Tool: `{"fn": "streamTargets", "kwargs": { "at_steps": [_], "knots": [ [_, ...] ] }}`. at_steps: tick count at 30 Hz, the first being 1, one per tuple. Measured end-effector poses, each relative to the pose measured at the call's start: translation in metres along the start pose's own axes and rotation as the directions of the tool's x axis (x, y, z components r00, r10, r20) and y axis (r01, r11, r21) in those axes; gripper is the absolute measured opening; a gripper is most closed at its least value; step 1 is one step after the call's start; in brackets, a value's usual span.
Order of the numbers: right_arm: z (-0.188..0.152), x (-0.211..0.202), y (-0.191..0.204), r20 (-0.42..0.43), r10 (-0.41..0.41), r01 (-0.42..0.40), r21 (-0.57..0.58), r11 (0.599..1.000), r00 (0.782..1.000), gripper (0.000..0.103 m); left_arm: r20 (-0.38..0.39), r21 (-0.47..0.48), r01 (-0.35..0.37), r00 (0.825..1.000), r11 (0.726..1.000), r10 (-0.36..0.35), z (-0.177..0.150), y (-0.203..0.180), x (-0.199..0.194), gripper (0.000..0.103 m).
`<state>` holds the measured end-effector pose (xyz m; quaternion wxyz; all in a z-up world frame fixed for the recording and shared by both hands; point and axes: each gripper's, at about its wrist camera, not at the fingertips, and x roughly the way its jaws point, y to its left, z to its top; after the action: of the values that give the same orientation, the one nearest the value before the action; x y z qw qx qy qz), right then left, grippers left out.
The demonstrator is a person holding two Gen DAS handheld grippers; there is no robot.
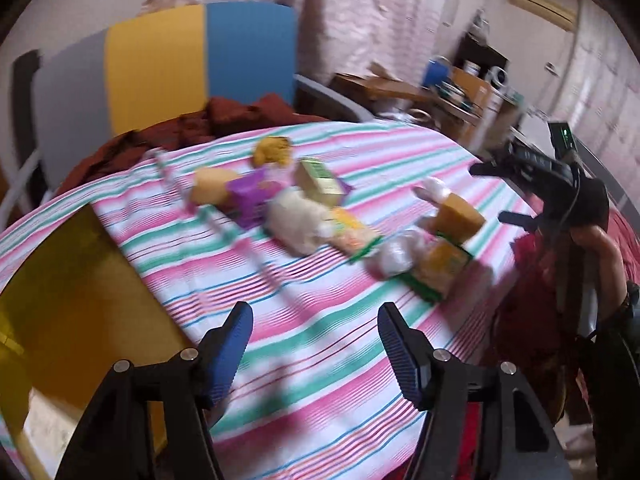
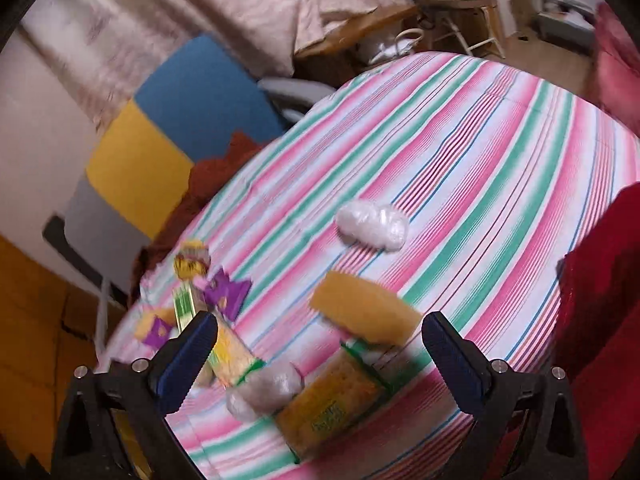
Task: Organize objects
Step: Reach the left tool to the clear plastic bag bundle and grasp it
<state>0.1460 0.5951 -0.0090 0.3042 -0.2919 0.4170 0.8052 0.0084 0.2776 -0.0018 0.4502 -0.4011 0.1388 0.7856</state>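
Both grippers, left point(image 1: 316, 336) and right point(image 2: 320, 344), had their fingers apart, holding nothing, above the striped cloth point(image 1: 320, 340) with blurred packets point(image 2: 332, 408).

A striped cloth point(image 1: 320, 320) fills the middle of the left wrist view, with small packets and sponges scattered across its upper centre. A sponge point(image 1: 458, 216) sits right of centre atop a packet point(image 1: 438, 268); a carton point(image 1: 318, 182) stands upper centre. A folded mat point(image 1: 200, 64) stands behind, upper left.
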Motion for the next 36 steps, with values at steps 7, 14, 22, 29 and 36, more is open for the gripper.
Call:
{"fn": "streamTargets", "kwargs": {
  "at_steps": [7,14,22,29,36],
  "knots": [
    [-0.002,0.001,-0.002,-0.013,0.071,-0.07,0.018,0.997,0.997,0.103,-0.058,0.096,0.081,0.995,0.992,-0.076,0.022,-0.04,0.051,0.059],
    [-0.002,0.007,-0.005,-0.025,0.11,-0.109,0.043,0.993,0.994,0.103,-0.101,0.187,0.13,0.989,0.974,-0.112,0.041,-0.072,0.096,0.058],
    [-0.001,0.011,-0.008,-0.037,0.119,-0.117,0.056,0.992,0.992,0.103,-0.157,0.265,0.143,0.982,0.954,-0.103,0.053,-0.093,0.146,0.058],
    [-0.001,0.012,-0.008,-0.046,0.121,-0.118,0.057,0.991,0.992,0.103,-0.201,0.241,0.16,0.973,0.957,-0.112,0.043,-0.089,0.169,0.037],
    [-0.001,0.019,-0.01,-0.075,0.085,-0.079,0.071,0.994,0.994,0.103,-0.152,0.178,0.133,0.983,0.975,-0.106,0.027,-0.07,0.139,0.036]
  ]
}}
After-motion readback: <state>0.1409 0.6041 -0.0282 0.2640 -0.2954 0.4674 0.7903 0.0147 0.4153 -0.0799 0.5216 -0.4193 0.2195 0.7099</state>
